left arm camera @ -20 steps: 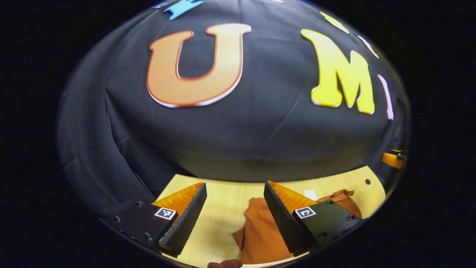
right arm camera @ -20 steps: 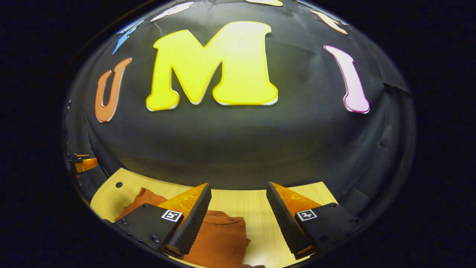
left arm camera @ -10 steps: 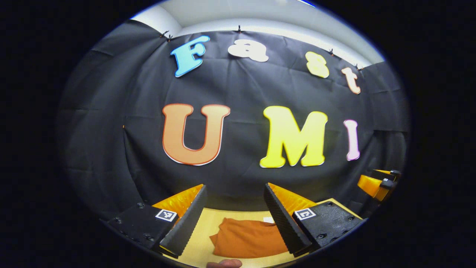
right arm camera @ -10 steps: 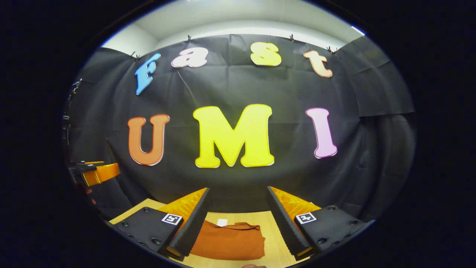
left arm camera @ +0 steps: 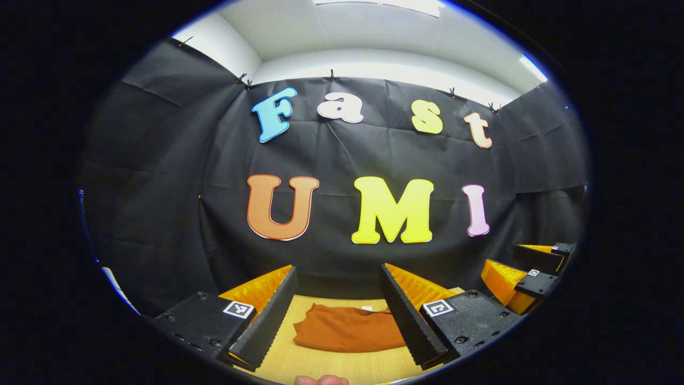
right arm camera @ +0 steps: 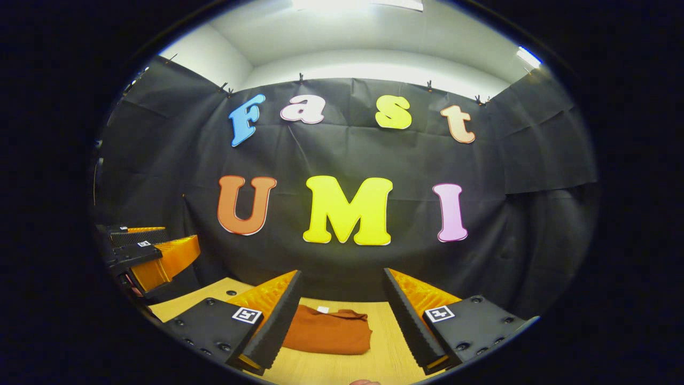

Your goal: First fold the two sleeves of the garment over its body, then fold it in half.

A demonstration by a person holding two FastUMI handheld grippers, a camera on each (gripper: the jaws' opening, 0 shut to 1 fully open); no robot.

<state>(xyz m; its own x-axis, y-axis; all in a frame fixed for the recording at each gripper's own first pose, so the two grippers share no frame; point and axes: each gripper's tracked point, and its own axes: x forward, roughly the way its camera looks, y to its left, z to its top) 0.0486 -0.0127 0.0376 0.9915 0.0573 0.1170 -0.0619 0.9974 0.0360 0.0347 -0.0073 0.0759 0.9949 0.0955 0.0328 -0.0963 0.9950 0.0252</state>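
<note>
Left gripper view: your left gripper [left arm camera: 337,299] is held high and nearly level, looking across the table [left arm camera: 331,366] at the booth wall [left arm camera: 160,176] rather than down at the work. Its jaws are spread wide with nothing between them. Past the gap lies the garment [left arm camera: 347,334], a rust-orange bundle folded compact and lying flat on the wood, a small white tag [left arm camera: 366,308] at its far edge. It sits between your fingers in the picture, but well beyond them and untouched. A fingertip [left arm camera: 320,380] of your hand peeks in at the very bottom edge. Off to the right, your right gripper [left arm camera: 526,272] hangs in the air at about the same height, pointing toward the wall; from this angle you cannot tell how its jaws stand.

Right gripper view: same story here. Your right gripper [right arm camera: 342,305] is up and level, jaws spread apart and empty. The garment [right arm camera: 328,337] lies on the table [right arm camera: 385,358] beyond the left finger, which hides its left part; its folded right edge is clear of the right finger. The tag [right arm camera: 322,309] shows at the far side again. At the left, your left gripper [right arm camera: 141,251] floats above the table's left corner, near a small dark hole [right arm camera: 231,293] in the wood. White ceiling [right arm camera: 363,37] shows above the wall [right arm camera: 534,160].
</note>
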